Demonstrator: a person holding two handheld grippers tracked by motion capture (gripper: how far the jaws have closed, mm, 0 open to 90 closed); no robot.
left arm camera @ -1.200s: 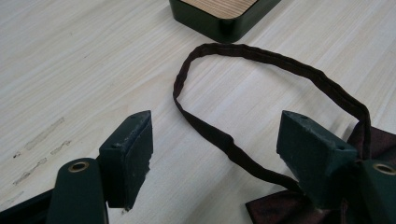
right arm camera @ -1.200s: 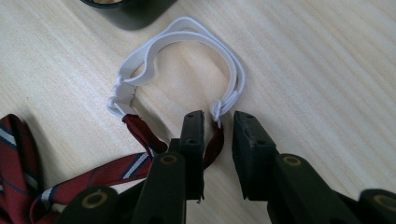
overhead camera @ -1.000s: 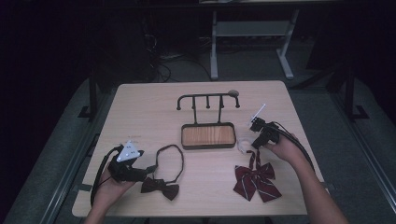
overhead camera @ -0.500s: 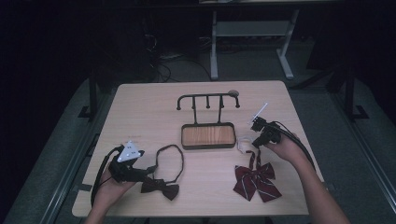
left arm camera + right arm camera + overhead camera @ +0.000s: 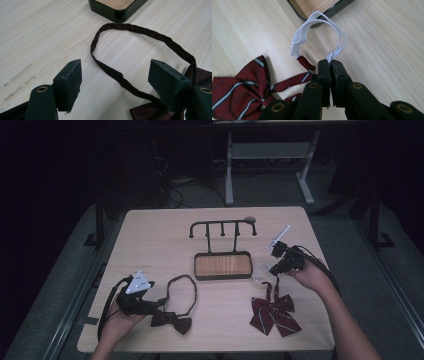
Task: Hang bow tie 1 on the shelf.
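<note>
A red striped bow tie (image 5: 274,314) lies at the front right of the table, its white elastic band (image 5: 261,271) raised toward the stand. My right gripper (image 5: 275,268) is shut on that band; in the right gripper view the jaws (image 5: 330,62) pinch the white elastic (image 5: 312,20) near its knot, with the bow (image 5: 239,87) lower left. A dark bow tie (image 5: 172,321) with a looped strap (image 5: 181,290) lies at the front left. My left gripper (image 5: 162,302) is open and low over it. The strap (image 5: 120,77) runs between its spread jaws (image 5: 116,68) without being pinched.
A black hook stand (image 5: 222,224) on a wood-topped base (image 5: 222,276) stands at the table's middle. The base's corner appears in the left gripper view (image 5: 117,10) and the right gripper view (image 5: 317,7). Cables trail from both grippers. The table's edges drop to a dark floor.
My right gripper has risen a little with the white elastic band pinched in it. The left gripper and the dark bow tie have stayed where they were.
</note>
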